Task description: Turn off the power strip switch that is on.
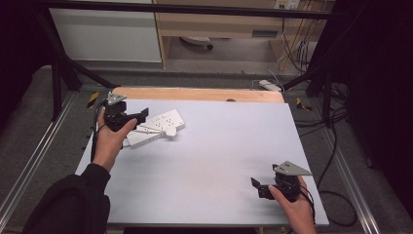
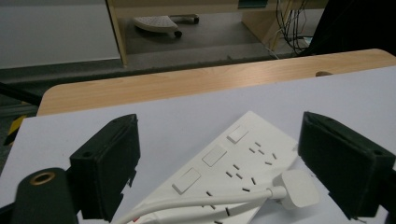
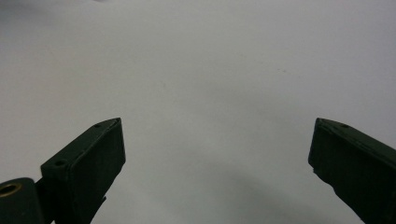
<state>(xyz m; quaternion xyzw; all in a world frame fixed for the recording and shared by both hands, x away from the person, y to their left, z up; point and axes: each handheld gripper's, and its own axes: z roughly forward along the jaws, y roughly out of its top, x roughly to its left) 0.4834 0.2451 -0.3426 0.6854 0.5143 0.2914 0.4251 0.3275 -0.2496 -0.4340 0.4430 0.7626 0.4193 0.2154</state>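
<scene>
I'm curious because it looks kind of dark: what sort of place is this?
Probably a lab or workshop. A white table sits inside a black metal frame, loose cables hang at the back, and a white power strip lies by the left claw.

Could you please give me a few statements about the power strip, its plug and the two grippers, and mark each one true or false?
1. The left gripper stands open above the power strip. True.
2. The plug is pushed into a socket of the power strip. False: it lies loose at the strip's edge, on its white cable.
3. The right gripper holds the plug. False: its jaws are open over the bare table.
4. The power strip lies at the table's far left, near the left gripper. True.
5. The power strip is black. False: it is white.
</scene>
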